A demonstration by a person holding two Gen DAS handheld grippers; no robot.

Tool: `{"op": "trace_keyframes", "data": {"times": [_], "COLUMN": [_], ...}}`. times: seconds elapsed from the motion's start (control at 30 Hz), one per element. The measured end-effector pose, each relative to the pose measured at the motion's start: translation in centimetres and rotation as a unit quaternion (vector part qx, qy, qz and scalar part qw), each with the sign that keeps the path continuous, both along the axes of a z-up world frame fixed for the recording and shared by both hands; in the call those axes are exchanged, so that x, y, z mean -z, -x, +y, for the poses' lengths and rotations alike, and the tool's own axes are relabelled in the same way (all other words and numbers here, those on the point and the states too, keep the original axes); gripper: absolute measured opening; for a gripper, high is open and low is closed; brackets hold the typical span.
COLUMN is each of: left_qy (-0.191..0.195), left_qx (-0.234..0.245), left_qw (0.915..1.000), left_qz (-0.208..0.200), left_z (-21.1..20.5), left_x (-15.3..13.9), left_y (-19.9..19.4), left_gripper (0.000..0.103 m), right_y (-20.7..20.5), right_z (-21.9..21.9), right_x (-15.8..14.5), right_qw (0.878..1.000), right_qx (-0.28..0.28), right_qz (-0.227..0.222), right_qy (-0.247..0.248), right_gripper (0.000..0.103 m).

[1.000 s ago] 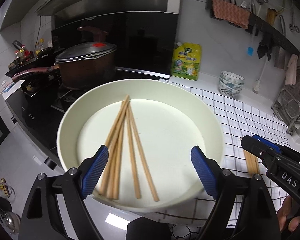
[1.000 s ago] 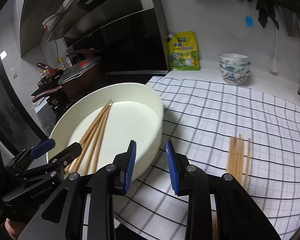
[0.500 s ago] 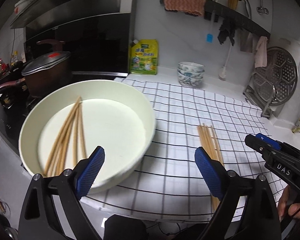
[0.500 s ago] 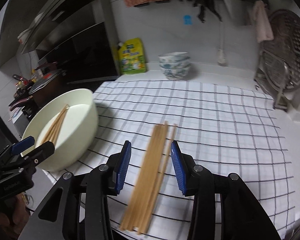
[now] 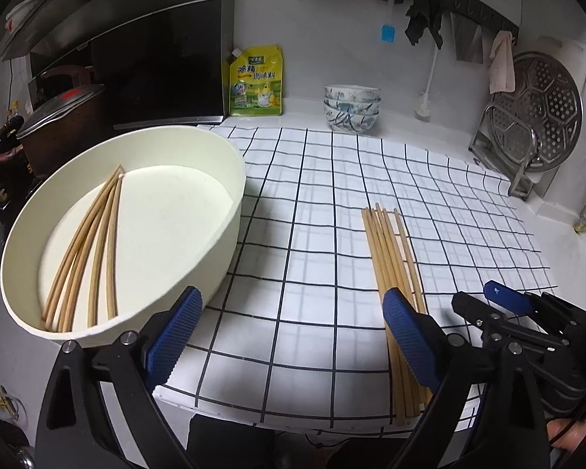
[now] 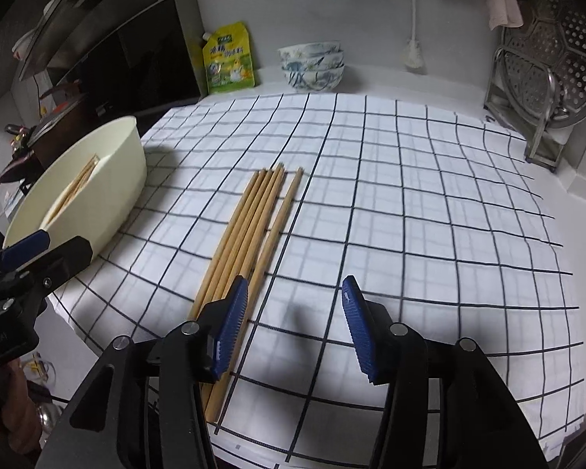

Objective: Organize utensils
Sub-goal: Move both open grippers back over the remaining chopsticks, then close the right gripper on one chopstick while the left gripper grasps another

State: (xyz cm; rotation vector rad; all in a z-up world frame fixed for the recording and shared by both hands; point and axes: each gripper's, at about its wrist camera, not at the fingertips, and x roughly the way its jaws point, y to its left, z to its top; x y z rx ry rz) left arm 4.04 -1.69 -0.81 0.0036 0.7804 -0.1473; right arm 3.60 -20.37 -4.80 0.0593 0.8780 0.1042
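My left claw (image 5: 289, 336) stands wide with nothing between its pads, hanging over the checked cloth (image 5: 332, 195) at the table's near edge. My right claw (image 6: 295, 328) is about half spread; its jaws have just been opening and hold nothing, only cloth showing between them. A bundle of chopsticks (image 6: 250, 230) lies on the cloth, its near ends reaching the near edge just beside the right claw's left pad. More chopsticks (image 5: 90, 250) lie in the cream basin (image 5: 218, 258) at the table's left edge
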Motion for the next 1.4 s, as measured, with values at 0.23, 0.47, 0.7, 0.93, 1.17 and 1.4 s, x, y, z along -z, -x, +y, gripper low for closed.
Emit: {"op": "trace_keyframes", "data": {"times": [0.23, 0.47, 0.7, 0.93, 1.17, 1.4], "left_qy": [-0.008, -0.008, -0.014, -0.019, -0.036, -0.043], "left_qx": [-0.009, -0.015, -0.006, 0.008, 0.016, 0.02], "left_qw": [0.9999, 0.9998, 0.9997, 0.9993, 0.998, 0.997], "left_qz": [0.006, 0.013, 0.021, 0.033, 0.05, 0.061], "left_z": [0.2, 0.3, -0.6, -2.0, -3.8, -4.6], "left_x": [0.7, 1.1, 1.8, 2.5, 4.1, 5.2], "left_y": [-0.3, -0.7, -0.7, -0.9, -1.5, -2.2], "left_gripper": [0.092, 0.092, 0.092, 0.092, 0.092, 0.092], "right_y": [-1.3, -2.0, -1.7, -1.3, -1.1, -1.1], "right_z": [1.2, 2.2, 1.2, -1.5, -3.5, -4.3], "right_x": [1.5, 2.3, 2.7, 2.7, 2.7, 2.3], "right_qw": [1.0, 0.999, 0.998, 0.999, 0.998, 0.999], "right_qx": [-0.011, -0.018, -0.005, 0.021, 0.04, 0.036], "right_qz": [0.017, 0.023, 0.028, 0.028, 0.026, 0.02], "right_qy": [0.015, 0.04, 0.047, 0.034, 0.03, 0.021], "right_gripper": [0.049, 0.049, 0.049, 0.049, 0.049, 0.049]}}
